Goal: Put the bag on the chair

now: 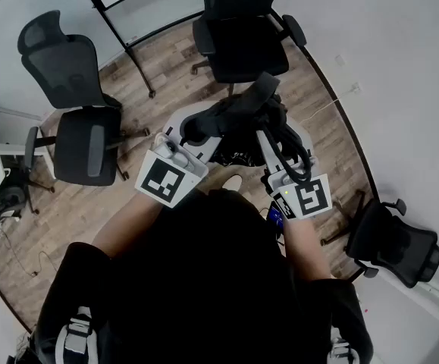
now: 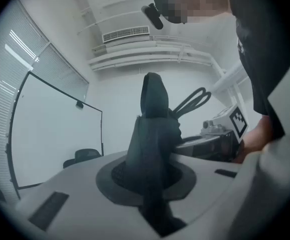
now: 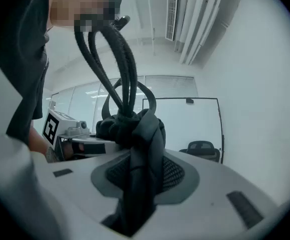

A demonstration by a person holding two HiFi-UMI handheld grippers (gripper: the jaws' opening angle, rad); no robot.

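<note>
Hanging in the air in front of the person, the bag (image 1: pixel 238 120) is carried by both grippers at once. A bunched fold of its black cloth is clenched between the jaws of the left gripper (image 2: pixel 152 191), and the cloth is seen rising straight up from between the pads to a rounded tip. Another gathered fold is pinched in the same way by the right gripper (image 3: pixel 137 189), whose jaws are closed hard on it. Just above that grip the cloth is knotted into a lump, and from it the handles (image 3: pixel 112 59) are looped upward. The two grippers are held near each other, with the bulk of the bag slung between and just ahead of them; each is caught at the edge of the other's view. The chair (image 1: pixel 242 40) is found straight ahead of both grippers, just beyond the bag, and its seat is not reached by the bag. A second chair (image 1: pixel 86 139) is placed well off to the left of the left gripper, and a third chair (image 1: pixel 393 241) to the right of the right gripper and behind it. The wooden floor (image 1: pixel 166 63) is seen below.
</note>
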